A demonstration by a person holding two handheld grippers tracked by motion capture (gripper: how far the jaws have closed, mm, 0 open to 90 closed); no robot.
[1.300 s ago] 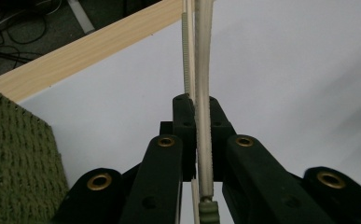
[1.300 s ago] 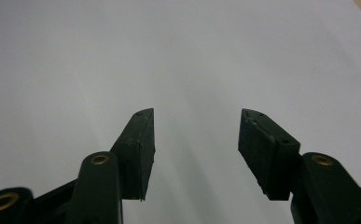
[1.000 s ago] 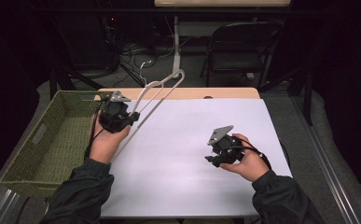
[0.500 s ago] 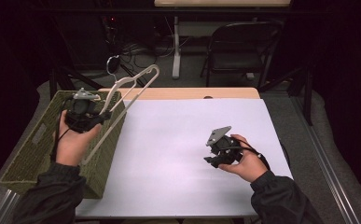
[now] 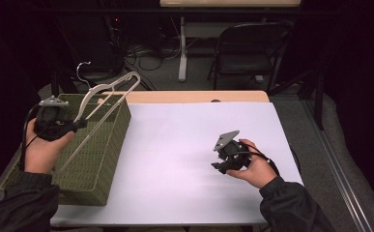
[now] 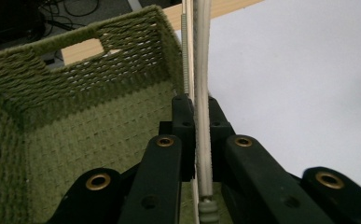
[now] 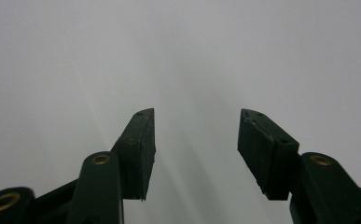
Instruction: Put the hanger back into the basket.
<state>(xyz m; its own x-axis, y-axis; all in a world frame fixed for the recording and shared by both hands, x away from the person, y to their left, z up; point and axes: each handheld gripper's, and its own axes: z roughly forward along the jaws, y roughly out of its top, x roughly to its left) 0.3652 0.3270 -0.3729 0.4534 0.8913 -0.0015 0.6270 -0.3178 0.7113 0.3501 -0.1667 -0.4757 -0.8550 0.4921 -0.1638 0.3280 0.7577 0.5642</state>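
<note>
A cream clothes hanger with a metal hook is held above the green woven basket at the table's left. My left gripper is shut on one arm of the hanger, with the basket's inside below it. Over the white table sheet, right of the middle, my right gripper rests low in the hand. In the right gripper view its jaws stand open with nothing between them.
A bare wooden strip runs along the table's far edge. Behind the table stand a dark folding chair and a table leg with cables on the floor. The basket takes up the table's left side.
My left gripper has carried the hanger leftward, from above the white sheet to above the basket. The right gripper has hardly moved.
</note>
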